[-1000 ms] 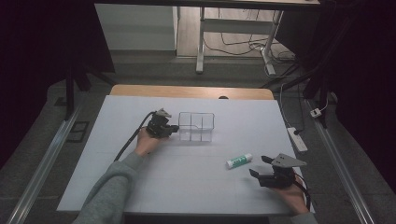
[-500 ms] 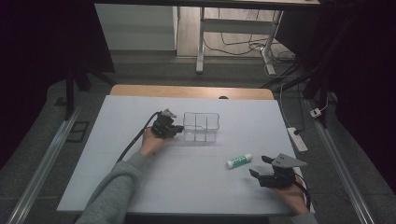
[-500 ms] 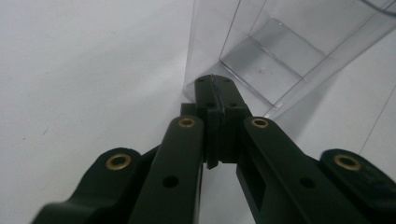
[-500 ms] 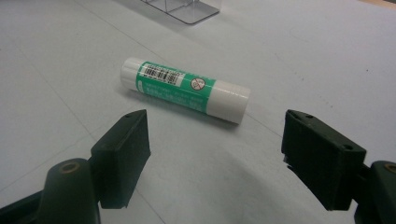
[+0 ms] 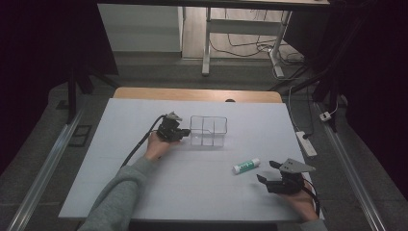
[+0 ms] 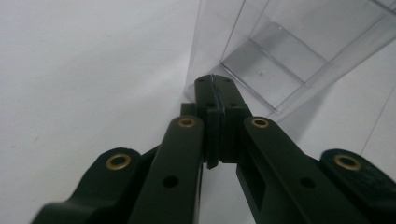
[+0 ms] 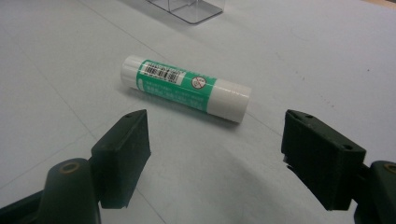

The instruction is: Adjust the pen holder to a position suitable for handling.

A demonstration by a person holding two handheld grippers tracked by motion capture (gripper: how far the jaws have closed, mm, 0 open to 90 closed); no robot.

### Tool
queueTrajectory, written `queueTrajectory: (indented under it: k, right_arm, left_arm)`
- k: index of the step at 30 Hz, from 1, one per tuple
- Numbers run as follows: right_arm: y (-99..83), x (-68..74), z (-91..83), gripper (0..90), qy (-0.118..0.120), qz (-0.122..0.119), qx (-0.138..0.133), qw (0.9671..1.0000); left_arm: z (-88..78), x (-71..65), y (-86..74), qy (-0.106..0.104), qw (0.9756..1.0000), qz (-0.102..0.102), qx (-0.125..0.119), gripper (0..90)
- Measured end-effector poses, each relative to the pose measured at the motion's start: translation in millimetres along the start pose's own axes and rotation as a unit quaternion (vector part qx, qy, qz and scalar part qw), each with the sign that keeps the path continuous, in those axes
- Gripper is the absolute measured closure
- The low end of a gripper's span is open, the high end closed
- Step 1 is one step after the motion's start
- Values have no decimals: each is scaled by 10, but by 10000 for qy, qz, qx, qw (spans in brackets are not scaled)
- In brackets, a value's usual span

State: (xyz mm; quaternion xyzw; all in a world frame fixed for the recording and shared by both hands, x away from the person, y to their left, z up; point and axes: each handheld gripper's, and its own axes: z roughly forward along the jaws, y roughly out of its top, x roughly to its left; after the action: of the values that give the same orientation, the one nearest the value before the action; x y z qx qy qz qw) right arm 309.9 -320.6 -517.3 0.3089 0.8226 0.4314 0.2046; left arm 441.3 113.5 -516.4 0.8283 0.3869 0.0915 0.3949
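Left hand-held gripper [image 5: 185,132] clamped tight on the left wall of the clear tray [image 5: 208,130], jaws pinched together on the thin plastic edge in the left gripper view [image 6: 214,93]. Tray sitting mid-bench, far of centre, compartments looking empty. Glue stick [image 5: 246,165] lying on its side on the bench [image 5: 120,159], right of centre and nearer than the tray, well apart from it. Right hand-held gripper [image 5: 270,171] parked near the right front corner, jaws spread wide, holding nothing. From the right gripper view, glue stick [image 7: 185,88] straight ahead, just beyond the open jaws [image 7: 217,156], green label up, lying crosswise to them.

Step in hand, by the look of it: tray steadied on the left, right side lined up for the pick. Next move likely a short push forward to bring the stick between the pads, then a squeeze across its round body. Worth watching: smooth cylinder, prone to roll away if nudged by one pad first. After that, a carry left and far to a tray compartment.
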Motion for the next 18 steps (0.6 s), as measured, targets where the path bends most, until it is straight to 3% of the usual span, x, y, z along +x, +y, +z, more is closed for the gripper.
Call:
queueTrajectory:
  k: [3, 6, 10, 13, 18]
  right_arm:
    - [6, 1, -24, 228, -9, -7, -40, 10000]
    - [8, -2, -38, 228, -19, 8, -94, 10000]
    - [13, -8, -54, 229, -65, 27, -111, 9999]
    - [25, -20, -64, 230, -111, 4, -128, 9999]
    - [27, 4, -75, 230, -88, -25, -148, 9998]
  left_arm:
    - [-95, 19, -8, 26, 9999, 95, 24, 890]
    - [-198, 41, -38, -87, 9999, 86, -9, 890]
    - [-304, 8, -93, -138, 9996, 244, -59, 872]
    - [-375, -31, -112, -224, 9991, 349, -82, 739]
    - [-524, -112, -150, -177, 9990, 306, -269, 500]
